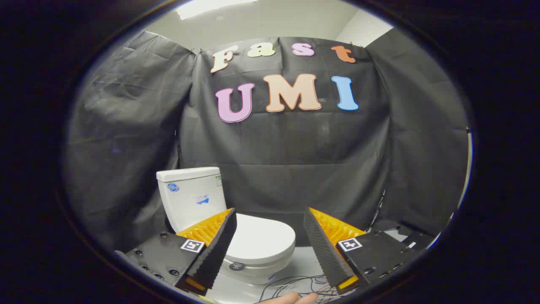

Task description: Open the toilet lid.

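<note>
i am holding the gripper (270,236) out ahead of me, its two fingers spread wide apart and gripping nothing. a white toilet (236,236) is standing beyond the fingers, against the black cloth wall of the booth, and its bowl is showing through the gap between them, nearer the left finger, which is covering part of the seat's near side. the toilet lid (263,240) is lying flat and closed over the seat, its smooth white top facing up. the cistern (192,196) is rising upright behind the lid, on the left, with small stickers on its front. a tangle of thin cables (295,285) is lying on the pale floor just ahead of the right finger, and a fingertip (291,299) of a person's hand is showing at the very bottom, below the fingers.

i am judging this as the approach step: the lid is not yet touched, and the gripper is apart from it. the next move is calling for me to lower the gripper toward the lid's front rim, get one finger under or both fingers around that edge, and then swing the lid up and back toward the cistern. the rim looks thin and slick, so a shallow hold could be slipping off.
</note>
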